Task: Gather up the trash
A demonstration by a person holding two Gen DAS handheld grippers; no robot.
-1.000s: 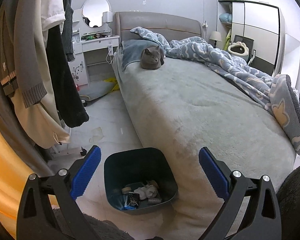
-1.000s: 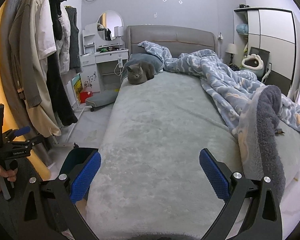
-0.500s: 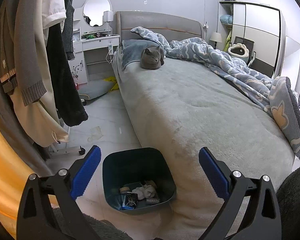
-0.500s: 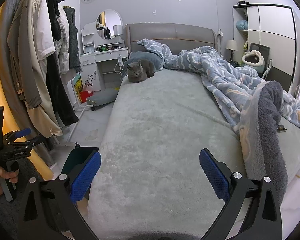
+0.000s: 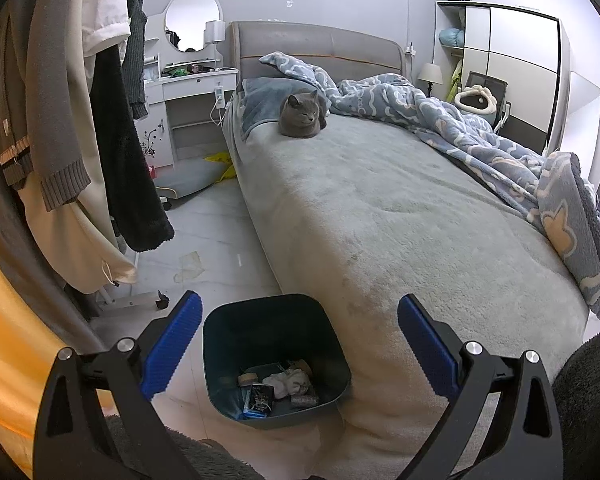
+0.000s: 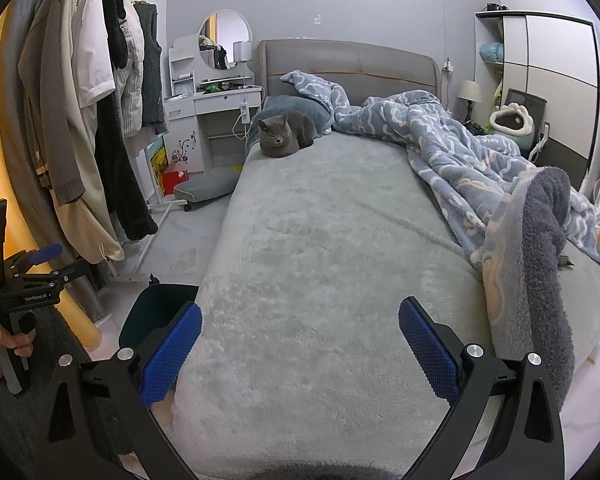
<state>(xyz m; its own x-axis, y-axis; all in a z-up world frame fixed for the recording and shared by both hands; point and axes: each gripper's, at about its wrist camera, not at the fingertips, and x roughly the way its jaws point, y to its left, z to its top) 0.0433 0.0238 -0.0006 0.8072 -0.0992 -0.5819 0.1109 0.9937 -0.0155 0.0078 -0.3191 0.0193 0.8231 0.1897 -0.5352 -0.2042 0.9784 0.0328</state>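
Both views had barely shifted since a second earlier, just a slight drift; bin sat a bit lower in the left one. Left tongs [image 5: 299,344] were spread wide and empty, above the dark teal trash bin [image 5: 224,356] on the floor [image 5: 216,240], right against the bed [image 5: 380,220] corner, trash [image 5: 288,382] inside. Right tongs [image 6: 300,346] were wide open too, empty, over the grey bedcover. Crumpled wrapper [image 5: 189,266] lay on the tiles near the clothes rack [image 5: 60,120]. Cat [image 5: 303,116] sat by the headboard; blanket [image 5: 460,128] bunched on the right.

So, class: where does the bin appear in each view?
Left wrist: bin low centre, between the open fingers, trash inside.
Right wrist: bin lower left, partly behind the left finger.
Shared landmark: cat on the bed.
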